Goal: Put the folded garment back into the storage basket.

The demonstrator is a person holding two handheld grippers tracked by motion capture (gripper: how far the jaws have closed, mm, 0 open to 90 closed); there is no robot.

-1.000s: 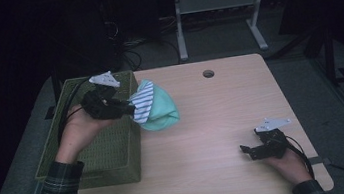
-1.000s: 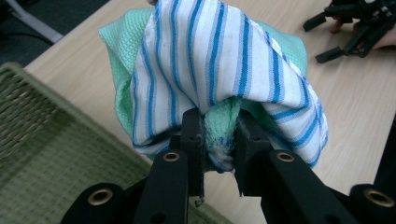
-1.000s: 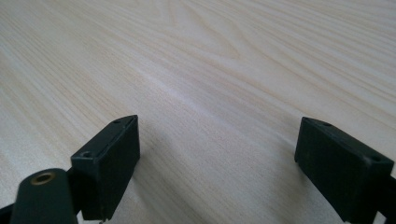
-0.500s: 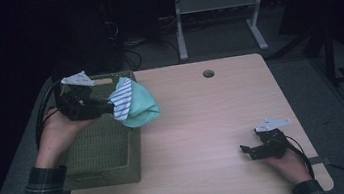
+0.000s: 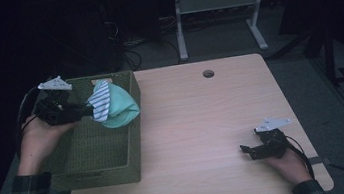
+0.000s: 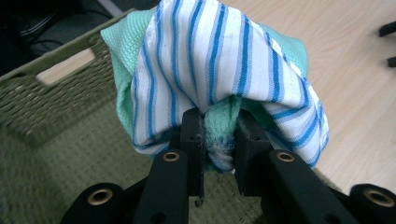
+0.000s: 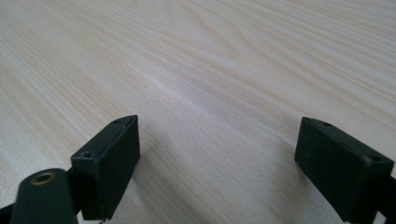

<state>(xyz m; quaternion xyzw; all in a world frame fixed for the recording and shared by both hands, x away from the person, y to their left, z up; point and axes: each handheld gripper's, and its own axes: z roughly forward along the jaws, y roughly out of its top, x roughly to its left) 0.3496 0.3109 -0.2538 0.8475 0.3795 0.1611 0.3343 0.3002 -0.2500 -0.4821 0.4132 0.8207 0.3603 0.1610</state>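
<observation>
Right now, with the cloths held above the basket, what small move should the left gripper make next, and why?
Probably lower a little, then open. The left gripper is clamped on the bundled cloths, which hang over the green basket, partly past its right rim, so a slight shift leftward first would help them land inside.

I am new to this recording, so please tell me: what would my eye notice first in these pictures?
First, the bundle of cloths, striped white-blue and mint, pinched in the left gripper above the green basket at the table's left edge. Then the right gripper, open and empty, low over the bare table near its right corner.
</observation>
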